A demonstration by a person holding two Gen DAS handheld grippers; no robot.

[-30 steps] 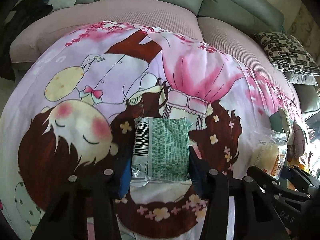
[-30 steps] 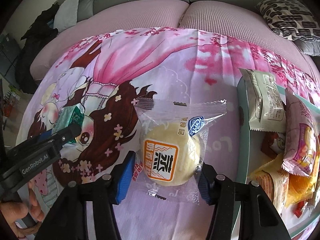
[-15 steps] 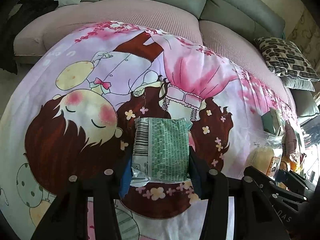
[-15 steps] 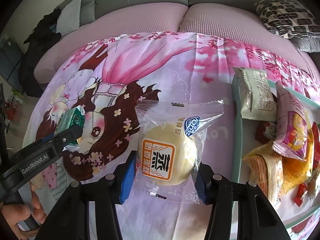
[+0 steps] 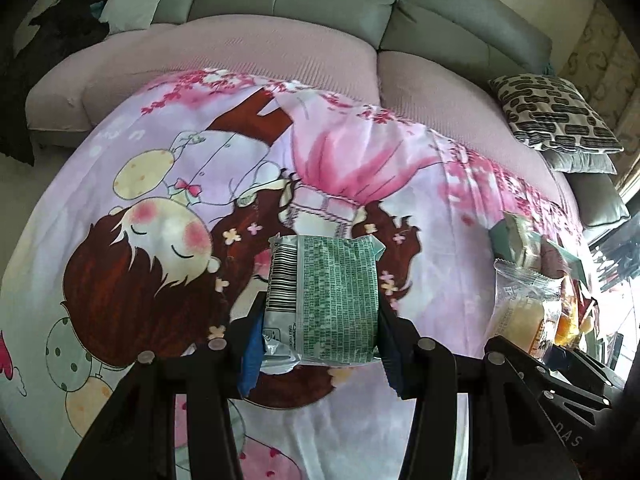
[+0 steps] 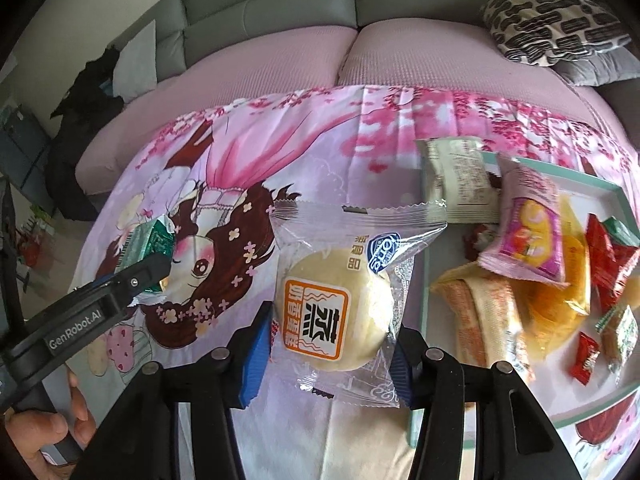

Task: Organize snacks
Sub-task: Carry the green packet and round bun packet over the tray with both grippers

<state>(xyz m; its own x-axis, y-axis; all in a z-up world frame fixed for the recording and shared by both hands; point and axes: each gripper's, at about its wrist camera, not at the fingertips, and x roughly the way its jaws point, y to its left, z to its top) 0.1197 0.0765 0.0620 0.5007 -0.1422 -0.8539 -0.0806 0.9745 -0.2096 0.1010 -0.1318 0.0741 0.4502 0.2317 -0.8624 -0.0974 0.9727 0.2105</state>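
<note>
My left gripper [image 5: 320, 332] is shut on a green snack packet [image 5: 326, 296] with a barcode, held above the cartoon-print cloth [image 5: 160, 200]. The same packet [image 6: 150, 242] and the left gripper [image 6: 148, 276] show at the left of the right wrist view. My right gripper [image 6: 328, 356] is shut on a clear-wrapped pale bun with an orange label [image 6: 336, 304], held above the cloth just left of a teal-rimmed white tray [image 6: 612, 190]. The bun [image 5: 520, 312] also shows at the right of the left wrist view.
The tray holds several snacks: a beige packet [image 6: 456, 176], a pink packet [image 6: 528, 224], an orange-striped pack [image 6: 488, 320], red candies [image 6: 584, 360]. A pink-covered sofa [image 6: 280, 52] lies behind the cloth, with a patterned cushion [image 6: 552, 24] at the right.
Both grippers have risen with their snacks. The right gripper and bun have shifted right toward the tray, which now shows more fully.
</note>
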